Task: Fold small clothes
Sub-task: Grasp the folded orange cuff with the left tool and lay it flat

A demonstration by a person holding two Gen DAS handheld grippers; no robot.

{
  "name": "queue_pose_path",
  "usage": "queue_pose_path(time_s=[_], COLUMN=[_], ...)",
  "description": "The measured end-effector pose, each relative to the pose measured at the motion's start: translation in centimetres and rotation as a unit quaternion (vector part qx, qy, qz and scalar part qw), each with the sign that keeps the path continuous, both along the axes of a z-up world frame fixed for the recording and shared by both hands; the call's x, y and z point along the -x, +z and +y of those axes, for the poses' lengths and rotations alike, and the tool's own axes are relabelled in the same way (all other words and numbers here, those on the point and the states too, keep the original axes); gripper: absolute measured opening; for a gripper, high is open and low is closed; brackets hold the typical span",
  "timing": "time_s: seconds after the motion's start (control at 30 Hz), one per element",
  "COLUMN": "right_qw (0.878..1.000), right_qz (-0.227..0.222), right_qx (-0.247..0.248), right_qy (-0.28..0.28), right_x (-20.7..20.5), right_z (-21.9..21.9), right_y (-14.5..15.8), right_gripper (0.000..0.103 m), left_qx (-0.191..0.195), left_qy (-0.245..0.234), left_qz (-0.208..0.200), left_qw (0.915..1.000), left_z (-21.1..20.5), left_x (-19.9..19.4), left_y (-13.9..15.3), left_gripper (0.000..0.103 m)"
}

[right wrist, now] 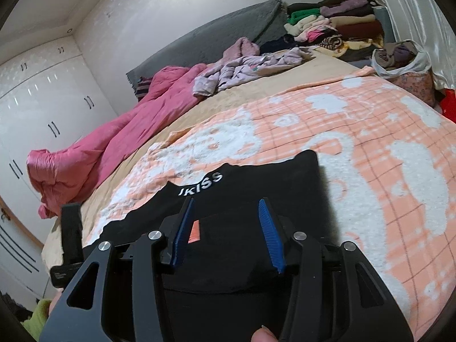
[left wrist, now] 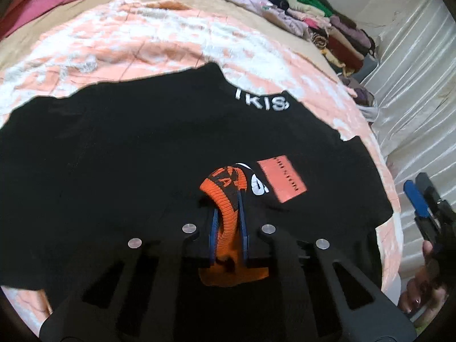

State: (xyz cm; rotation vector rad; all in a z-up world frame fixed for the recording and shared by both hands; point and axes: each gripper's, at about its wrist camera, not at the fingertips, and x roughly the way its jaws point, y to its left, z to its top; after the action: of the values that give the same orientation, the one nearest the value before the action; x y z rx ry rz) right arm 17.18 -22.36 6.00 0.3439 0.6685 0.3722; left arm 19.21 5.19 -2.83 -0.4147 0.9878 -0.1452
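Note:
A black garment (left wrist: 114, 156) with white "IKISS" lettering and an orange patch (left wrist: 282, 178) lies spread on the peach and white blanket (left wrist: 128, 45). My left gripper (left wrist: 228, 196) is shut on its orange ribbed cuff (left wrist: 228, 216), holding it over the black cloth. In the right wrist view the same black garment (right wrist: 256, 182) lies under my right gripper (right wrist: 226, 205), which is open and empty just above it. The right gripper also shows at the right edge of the left wrist view (left wrist: 421, 199).
A pink quilt (right wrist: 114, 142) lies along the bed's far side. Crumpled lilac clothes (right wrist: 242, 65) and a stack of folded clothes (right wrist: 333, 25) sit at the head end. A bag of clothes (right wrist: 401, 59) stands at the right. White wardrobes (right wrist: 37, 99) stand left.

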Motion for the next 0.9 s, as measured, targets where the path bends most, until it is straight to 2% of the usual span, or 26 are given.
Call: queue_pose_path(time_s=[0.07,0.17,0.27,0.37,0.5,0.63,0.8,0.9], right_qw=[1.000,1.000,1.000,1.000,0.999,0.998,0.996,0.996], right_qz=[0.001,0.003,0.008,0.014,0.020,0.023,0.023,0.026], right_qx=[0.003,0.009,0.011,0.018,0.038,0.056,0.081,0.091], right_qy=[-0.005,-0.011,-0.015,-0.016,-0.016,-0.012,-0.004,0.006], right_x=[0.2,0.2,0.2,0.1,0.0,0.0,-0.1,-0.4], right_z=[-0.4,-0.9,-1.1,-1.0,-0.4,0.1,0.8,1.5], right_y=[0.0,-0.3,-0.6,-1.1,-1.5,-1.8,-2.0,-2.4], right_gripper=[0.046,0.046,0.046,0.046,0.046,0.046,0.047,0.049], left_qx=[-0.002,-0.024,-0.048,-0.052,-0.063,-0.076,-0.094,-0.100], left_qy=[-0.004,0.009,0.018,0.023,0.028,0.048,0.071,0.059], left_qz=[-0.021,-0.063,-0.087,-0.088,-0.073,-0.052,-0.066,-0.072], left_qw=[0.9998,0.9977,0.9949,0.9945,0.9950,0.9946,0.9908,0.9907], left_z=[0.3,1.4,2.3,3.2,3.7,4.5,5.7,5.2], left_x=[0.4,1.5,2.3,2.7,2.6,2.5,3.5,3.8], left_y=[1.0,3.7,5.6,6.1,5.4,4.4,5.1,5.5], left_gripper=[0.004,0.004,0.004,0.004,0.006,0.014,0.014,0.014])
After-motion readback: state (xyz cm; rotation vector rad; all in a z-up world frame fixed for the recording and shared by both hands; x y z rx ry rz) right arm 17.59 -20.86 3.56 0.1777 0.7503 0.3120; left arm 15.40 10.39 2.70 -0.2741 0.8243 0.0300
